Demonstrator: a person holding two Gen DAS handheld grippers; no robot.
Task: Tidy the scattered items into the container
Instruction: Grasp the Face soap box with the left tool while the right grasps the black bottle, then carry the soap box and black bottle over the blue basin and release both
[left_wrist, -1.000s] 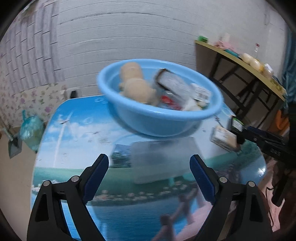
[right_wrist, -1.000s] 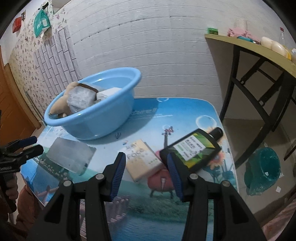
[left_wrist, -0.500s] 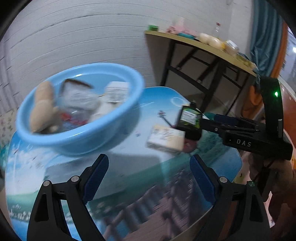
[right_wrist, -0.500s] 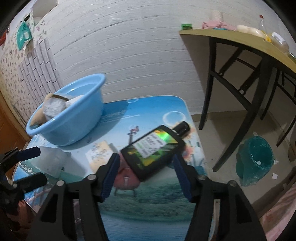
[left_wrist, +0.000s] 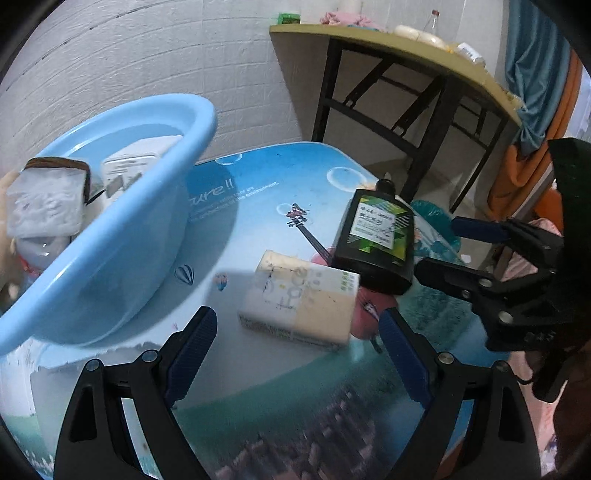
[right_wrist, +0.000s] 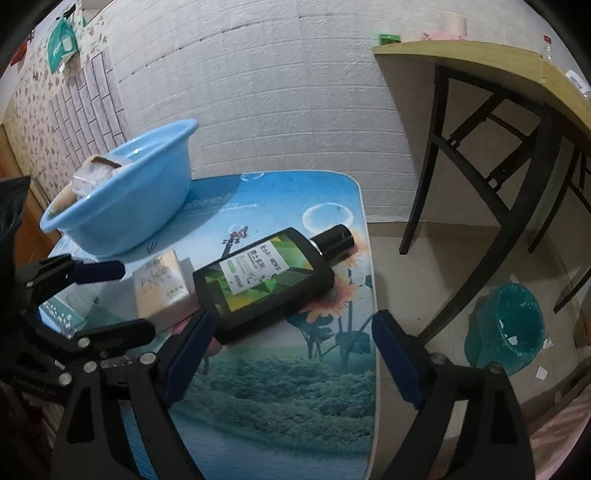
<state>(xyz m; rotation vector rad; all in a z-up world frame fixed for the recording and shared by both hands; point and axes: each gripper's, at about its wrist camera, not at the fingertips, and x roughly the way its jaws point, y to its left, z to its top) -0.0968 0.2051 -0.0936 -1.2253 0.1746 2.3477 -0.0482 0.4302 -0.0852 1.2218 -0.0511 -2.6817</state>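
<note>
— White brick-pattern wall behind, and below it a counter (right_wrist: 280, 373) covered in a printed landscape scene. What's left on it to tidy?

— Two things. One is a flat black bottle (right_wrist: 264, 284) with a green and white label and a black cap, lying on its side near the counter's right edge, cap toward the wall. The other is a cream soap box (left_wrist: 301, 299) with faint lettering, lying flat just left of the bottle; the bottle's base seems to overlap the box's corner.

— And the container?

— It's a light blue basin (left_wrist: 110, 236) at the counter's back left, already holding a wrapped white packet with a brown edge, a small white carton and something beige that I can't make out.

— How are the tools held?

— Both point steeply down at the counter. The left hand-held gripper (left_wrist: 295, 354) is released, its blue-padded jaws standing wide with the soap box just ahead between them, not touched. The right hand-held gripper (right_wrist: 288, 354) has its jaws spreading apart right now; the bottle's base lies in front of them, close to the left pad, though no pad presses on it. The two tools are close together, each showing at the edge of the other's view.

— Anything else around?

— To the right stands a dark-framed side table (right_wrist: 480, 70) with a yellowish top and small clutter on it. A teal bin (right_wrist: 509, 328) sits on the floor beneath it. The basin stands close beside the soap box on the left.
</note>
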